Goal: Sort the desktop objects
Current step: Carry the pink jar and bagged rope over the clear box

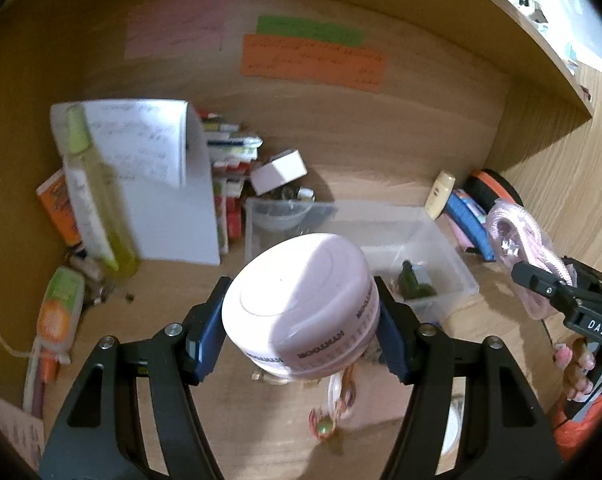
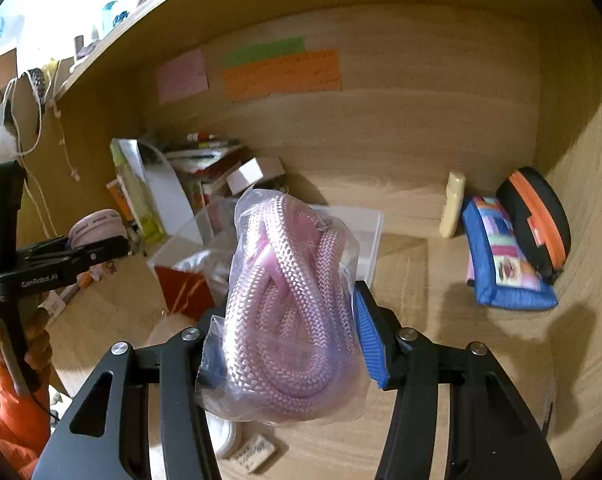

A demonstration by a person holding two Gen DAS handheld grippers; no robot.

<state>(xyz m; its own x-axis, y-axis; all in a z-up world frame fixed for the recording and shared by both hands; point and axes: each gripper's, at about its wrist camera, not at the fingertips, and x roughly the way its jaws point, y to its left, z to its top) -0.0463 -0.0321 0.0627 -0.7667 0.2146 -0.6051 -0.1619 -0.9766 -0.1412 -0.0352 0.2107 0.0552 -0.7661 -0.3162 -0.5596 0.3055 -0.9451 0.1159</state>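
Observation:
My left gripper (image 1: 301, 320) is shut on a round pale pink jar (image 1: 301, 304), held tilted above the wooden desk, in front of a clear plastic bin (image 1: 441, 240). The jar also shows in the right wrist view (image 2: 97, 226). My right gripper (image 2: 289, 332) is shut on a clear bag of coiled pink rope (image 2: 293, 312), held above the desk near the bin (image 2: 365, 236). In the left wrist view the bagged rope (image 1: 521, 244) is at the right, beside the bin.
A yellow-green bottle (image 1: 93, 192), a white notebook (image 1: 161, 184), stacked boxes (image 1: 229, 160) and a small white box (image 1: 279, 170) stand at back left. A cream tube (image 2: 453, 204), blue pouch (image 2: 501, 252) and black-orange case (image 2: 537, 216) lie at right. Small items lie on the desk below (image 1: 333, 408).

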